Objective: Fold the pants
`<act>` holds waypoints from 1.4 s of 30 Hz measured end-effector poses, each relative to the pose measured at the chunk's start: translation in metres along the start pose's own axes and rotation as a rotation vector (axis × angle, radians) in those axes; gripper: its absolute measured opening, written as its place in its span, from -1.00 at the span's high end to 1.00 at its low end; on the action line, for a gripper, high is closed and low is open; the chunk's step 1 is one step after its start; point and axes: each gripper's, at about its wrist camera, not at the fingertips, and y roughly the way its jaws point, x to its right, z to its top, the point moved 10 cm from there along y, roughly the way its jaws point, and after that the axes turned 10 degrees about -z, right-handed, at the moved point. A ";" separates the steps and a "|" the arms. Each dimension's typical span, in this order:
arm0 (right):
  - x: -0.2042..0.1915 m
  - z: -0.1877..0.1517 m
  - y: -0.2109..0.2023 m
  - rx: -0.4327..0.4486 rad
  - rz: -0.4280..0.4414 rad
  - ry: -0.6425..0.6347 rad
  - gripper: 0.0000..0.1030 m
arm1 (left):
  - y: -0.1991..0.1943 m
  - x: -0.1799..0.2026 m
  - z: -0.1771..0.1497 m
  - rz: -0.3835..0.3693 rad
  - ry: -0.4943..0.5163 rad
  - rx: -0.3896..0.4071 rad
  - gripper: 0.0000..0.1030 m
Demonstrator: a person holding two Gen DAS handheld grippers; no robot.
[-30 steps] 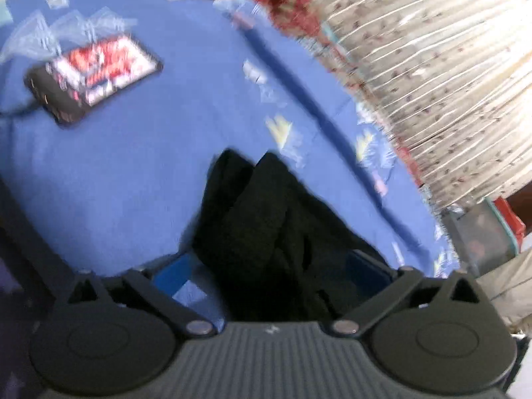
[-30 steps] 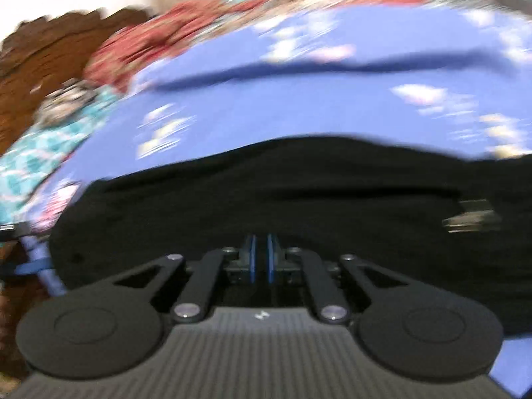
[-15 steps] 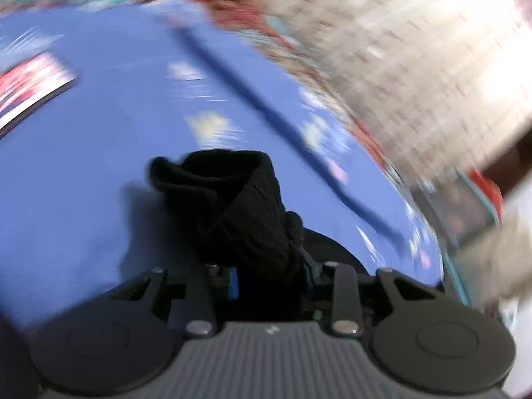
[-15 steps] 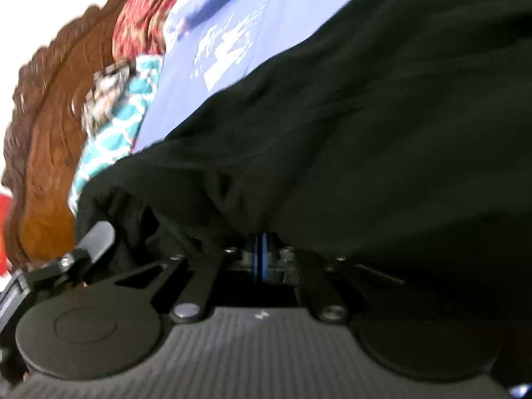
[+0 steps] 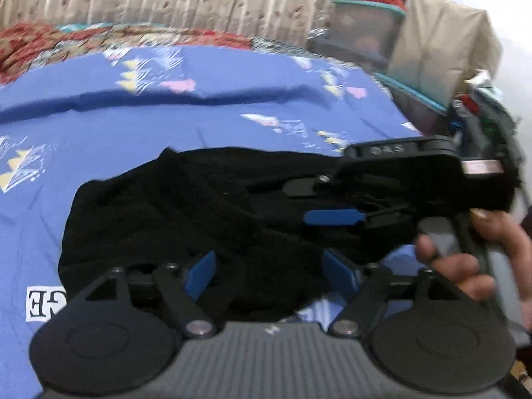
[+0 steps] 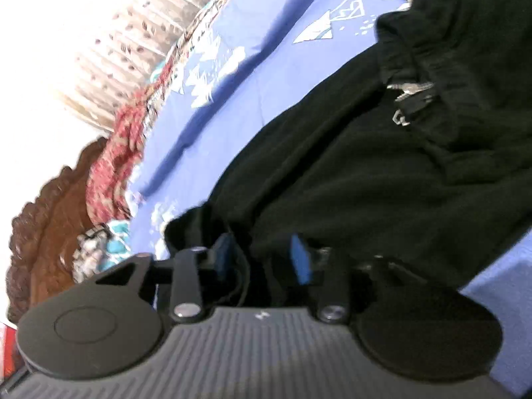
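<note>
Your left hand-held gripper [image 5: 271, 274] and right hand-held gripper [image 6: 262, 257] both sit released over the black pants [image 5: 186, 206] bunched on the bed [image 5: 133, 126]; this fold looks laid, so next regrip an edge for another fold

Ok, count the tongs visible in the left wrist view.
2. The left tongs sit along the bottom edge, open over the black pants. The right tongs reach in from the right, held by the right hand.
</note>
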 end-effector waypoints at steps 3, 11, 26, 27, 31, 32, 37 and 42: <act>-0.020 -0.009 0.010 -0.021 0.044 -0.031 -0.24 | -0.027 -0.002 -0.004 -0.038 -0.055 0.021 -0.46; -0.075 -0.049 0.054 -0.131 -0.013 -0.300 0.43 | -0.087 -0.054 -0.017 0.031 -0.318 0.112 -0.46; -0.036 0.009 -0.005 0.190 -0.136 -0.356 -0.12 | -0.046 -0.057 0.031 -0.007 -0.323 0.163 -0.30; -0.031 0.019 -0.020 0.232 -0.129 -0.350 -0.11 | -0.037 -0.054 0.035 -0.020 -0.309 0.153 -0.24; 0.009 0.061 -0.068 0.417 -0.218 -0.247 -0.15 | 0.001 -0.053 0.024 -0.028 -0.313 0.064 0.19; 0.025 0.071 -0.076 0.447 -0.258 -0.212 -0.18 | 0.011 -0.056 0.017 -0.022 -0.320 0.032 0.25; 0.118 0.101 -0.098 0.479 -0.434 -0.014 -0.36 | 0.039 -0.063 -0.011 0.071 -0.264 -0.096 0.37; 0.146 0.095 -0.073 0.373 -0.373 0.093 -0.10 | 0.024 -0.060 0.000 0.046 -0.344 -0.079 0.35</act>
